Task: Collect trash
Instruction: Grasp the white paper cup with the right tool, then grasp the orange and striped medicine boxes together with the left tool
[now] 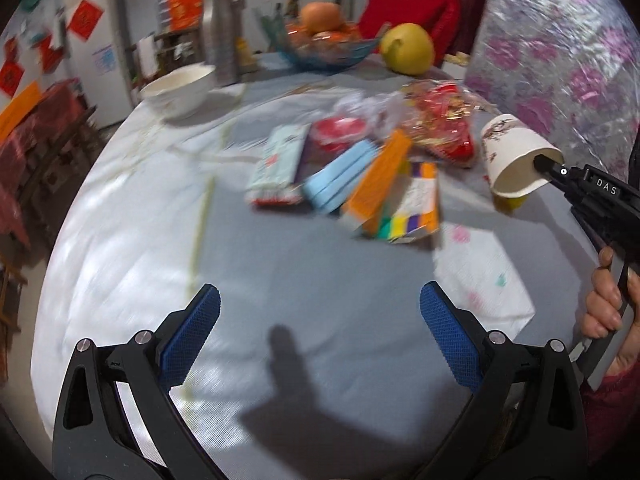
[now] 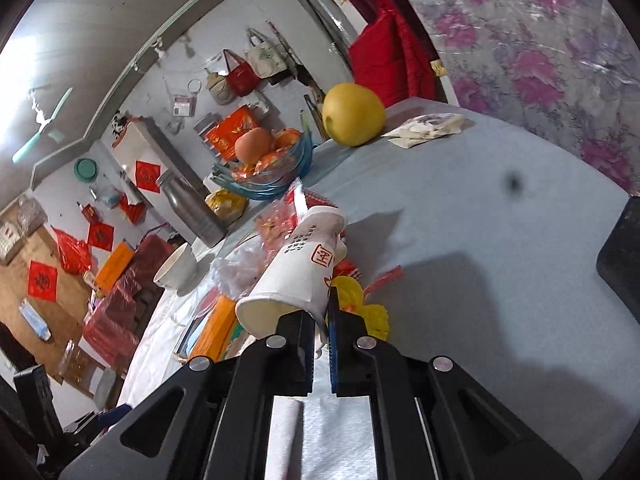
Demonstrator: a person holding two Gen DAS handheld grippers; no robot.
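Pinching the rim of a white paper cup (image 2: pixel 298 276), the right tongs (image 2: pixel 319 332) are closed on it, one finger inside the mouth and one outside the wall, so the cup hangs tilted above the surface (image 2: pixel 480 208) with its base pointing away. The left wrist view shows the same cup (image 1: pixel 516 156) lifted at the far right, clear of the cloth, with something yellow just beneath it. The left tongs (image 1: pixel 320 332) are open and empty, hovering low over a bare near stretch of the surface (image 1: pixel 280 272). Beyond them, in the middle, lies the remaining litter: a pale blue packet (image 1: pixel 340 180), an orange box (image 1: pixel 380 176), a striped multicoloured box (image 1: pixel 416 208), a white-and-red wrapper (image 1: pixel 276 164) and crinkled red wrappers (image 1: pixel 440 120); a flat napkin (image 1: pixel 484 272) lies nearer, at right. No bin shows in either view, so I cannot tell where the cup must go. A rim grip on thin paper is likely to fold or slip, so it seems wise to keep the squeeze steady, carry the cup without swinging, and release only over the bin. The empty left tongs could meanwhile reach for the flat packets, coming in low along an edge. The white bowl (image 1: pixel 178 88), fruit bowl (image 1: pixel 328 46) and pomelo (image 1: pixel 408 48) at the far side look like keepers.
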